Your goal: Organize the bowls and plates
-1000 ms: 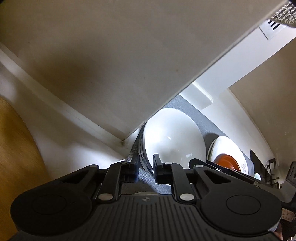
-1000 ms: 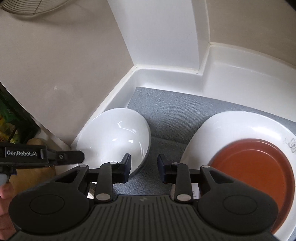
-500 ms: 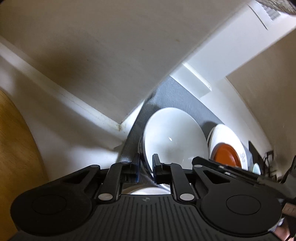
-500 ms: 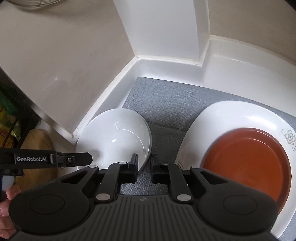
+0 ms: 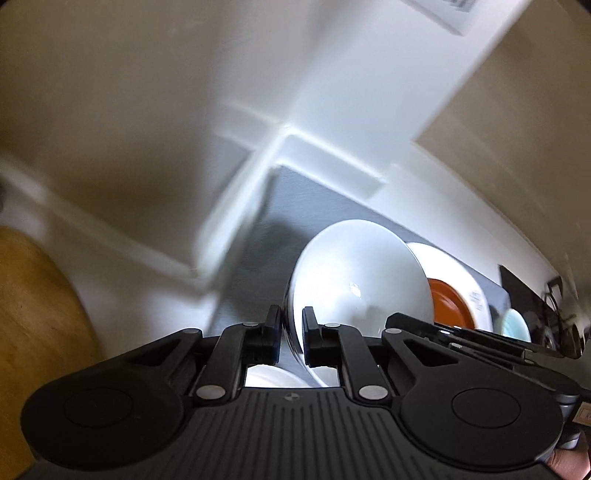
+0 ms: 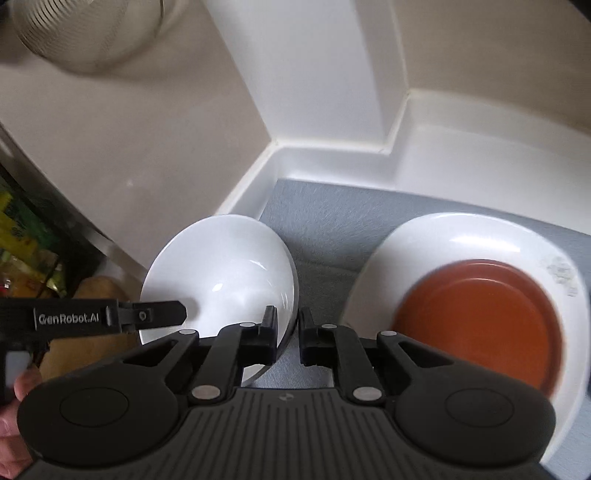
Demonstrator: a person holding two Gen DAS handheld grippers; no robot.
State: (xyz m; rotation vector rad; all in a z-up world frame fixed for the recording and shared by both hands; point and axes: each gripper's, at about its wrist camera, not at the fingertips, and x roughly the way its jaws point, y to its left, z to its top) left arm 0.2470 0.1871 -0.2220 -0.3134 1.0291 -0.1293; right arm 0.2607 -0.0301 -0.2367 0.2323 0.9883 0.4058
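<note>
Beside the white plate (image 6: 458, 240) with its brown dish (image 6: 480, 325), both grippers now pinch the white bowl (image 6: 221, 266): the left gripper (image 5: 291, 332) keeps its near rim, while the right gripper (image 6: 286, 332) has closed on the far rim. The bowl looks raised off the grey mat (image 6: 332, 229), probably for stacking elsewhere.

A wire mesh strainer (image 6: 88, 33) sits at eleven o'clock in the right wrist view, colourful packets (image 6: 22, 236) at nine, grey liner mat (image 6: 332, 221) at centre.
</note>
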